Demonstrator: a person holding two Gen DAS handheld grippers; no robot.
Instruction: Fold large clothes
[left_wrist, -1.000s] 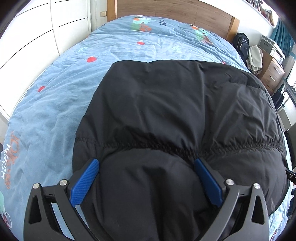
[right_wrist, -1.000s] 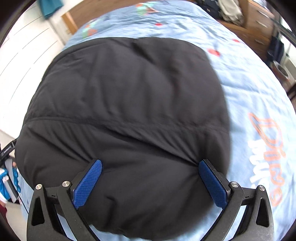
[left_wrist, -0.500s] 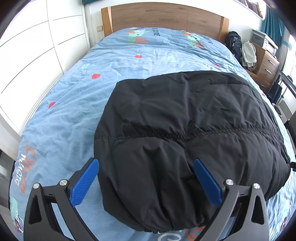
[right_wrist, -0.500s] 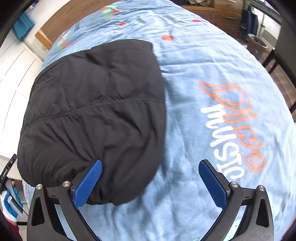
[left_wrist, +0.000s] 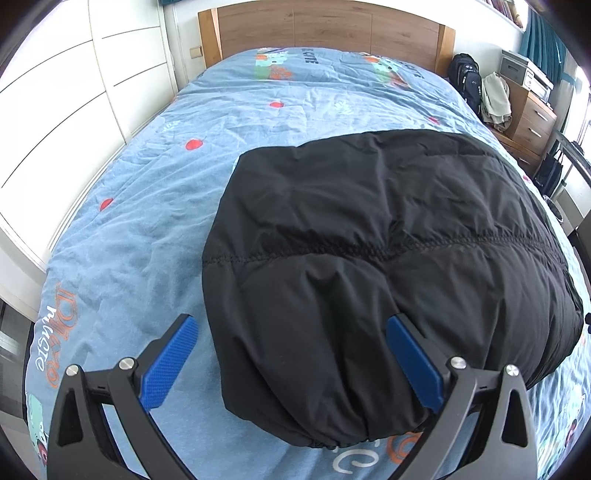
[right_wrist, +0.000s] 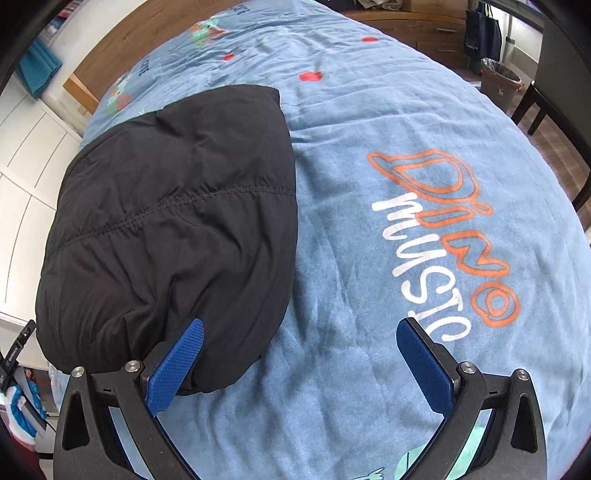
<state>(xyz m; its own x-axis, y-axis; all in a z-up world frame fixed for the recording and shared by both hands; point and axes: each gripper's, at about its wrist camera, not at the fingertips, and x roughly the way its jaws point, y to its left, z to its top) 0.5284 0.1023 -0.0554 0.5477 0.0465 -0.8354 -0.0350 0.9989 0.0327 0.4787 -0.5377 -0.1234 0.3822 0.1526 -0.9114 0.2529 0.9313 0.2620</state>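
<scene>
A black padded jacket (left_wrist: 388, 251) lies folded into a thick bundle on the blue printed bedspread (left_wrist: 155, 192). My left gripper (left_wrist: 291, 362) hovers open over the bundle's near end, its blue pads (left_wrist: 170, 362) spread wide with the fabric between them but not pinched. In the right wrist view the same jacket (right_wrist: 173, 229) fills the left half. My right gripper (right_wrist: 301, 365) is open too, above the bedspread (right_wrist: 369, 258) just right of the jacket's edge; its left pad (right_wrist: 177, 365) overlaps the jacket's corner.
A wooden headboard (left_wrist: 321, 33) stands at the far end. White wardrobe doors (left_wrist: 55, 92) line the left side. A wooden dresser (left_wrist: 528, 118) with a backpack (left_wrist: 467, 81) sits at the right. A bin (right_wrist: 500, 83) and a dark chair (right_wrist: 554, 122) stand beside the bed.
Both grippers have pulled back and up from the jacket. The right one has swung to the right, off the bundle and over the printed lettering. The jacket stays put.
</scene>
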